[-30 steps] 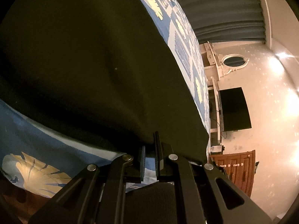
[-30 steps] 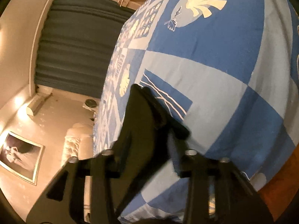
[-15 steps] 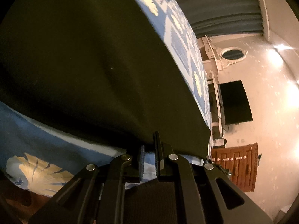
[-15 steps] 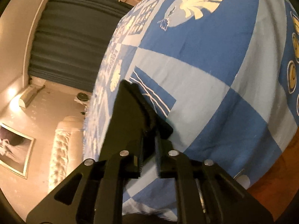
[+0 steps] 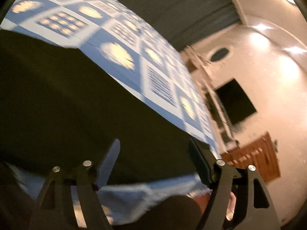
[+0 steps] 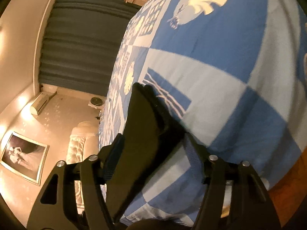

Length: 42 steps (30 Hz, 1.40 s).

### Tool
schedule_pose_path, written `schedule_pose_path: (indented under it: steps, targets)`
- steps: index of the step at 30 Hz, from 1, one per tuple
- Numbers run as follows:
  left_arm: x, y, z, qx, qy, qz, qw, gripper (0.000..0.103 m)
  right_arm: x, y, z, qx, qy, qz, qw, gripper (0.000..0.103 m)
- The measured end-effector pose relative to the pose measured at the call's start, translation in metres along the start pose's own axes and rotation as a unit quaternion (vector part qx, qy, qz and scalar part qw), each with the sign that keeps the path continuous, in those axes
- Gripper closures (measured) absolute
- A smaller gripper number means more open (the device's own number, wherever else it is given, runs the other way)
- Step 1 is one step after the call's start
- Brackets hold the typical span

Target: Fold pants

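Note:
The dark pants [image 5: 63, 99] lie spread on the blue patterned bedspread [image 5: 122, 38] and fill the left and middle of the left wrist view. My left gripper [image 5: 155, 149] is open just above the pants' near edge, holding nothing. In the right wrist view the pants [image 6: 144, 126] show as a dark folded edge running up from between the jaws. My right gripper [image 6: 153, 147] is open with this edge lying between its spread fingers.
The bedspread [image 6: 220, 76] covers the bed. A dark curtain [image 6: 80, 34], a framed picture [image 6: 23, 157] and a padded headboard [image 6: 80, 145] show at the left. A black screen [image 5: 236, 103] and a wooden cabinet [image 5: 255, 159] stand beyond the bed.
Both grippers have opened and let go of the pants. The left gripper has drawn back and turned, so more of the bedspread shows.

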<state>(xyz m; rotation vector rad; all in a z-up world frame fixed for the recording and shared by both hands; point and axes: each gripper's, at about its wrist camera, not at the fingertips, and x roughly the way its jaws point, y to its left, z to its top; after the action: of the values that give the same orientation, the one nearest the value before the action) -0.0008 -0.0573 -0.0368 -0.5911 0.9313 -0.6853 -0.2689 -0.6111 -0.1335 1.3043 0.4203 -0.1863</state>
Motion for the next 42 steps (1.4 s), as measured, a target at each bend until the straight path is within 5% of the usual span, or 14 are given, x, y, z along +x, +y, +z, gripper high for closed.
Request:
schedule_pose_path:
  steps: [8,12,15,26,35,42]
  targets:
    - [-0.036,0.082,0.057,-0.025,-0.027,0.101,0.9942,0.03,0.023,0.01,0.004,-0.015,-0.008,0.007,1.0,0.03]
    - [-0.045,0.11,0.062,-0.044,-0.009,0.124,0.9913,0.03,0.032,0.005,0.007,-0.004,0.005,-0.032,0.999,0.072]
    - [-0.041,0.132,0.059,-0.086,0.016,0.127,0.988,0.03,0.031,-0.003,0.008,0.009,0.007,-0.023,1.0,0.079]
    - [-0.037,0.124,0.059,-0.064,0.029,0.129,0.9891,0.025,0.026,0.022,0.01,-0.004,0.009,-0.01,1.0,0.083]
    - [-0.039,0.126,0.062,-0.084,0.026,0.126,0.9881,0.025,0.035,0.105,-0.008,-0.077,0.035,0.016,0.996,0.084]
    - [-0.04,0.125,0.063,-0.091,0.026,0.125,0.9876,0.025,0.073,0.184,-0.053,-0.171,0.079,0.013,0.982,0.084]
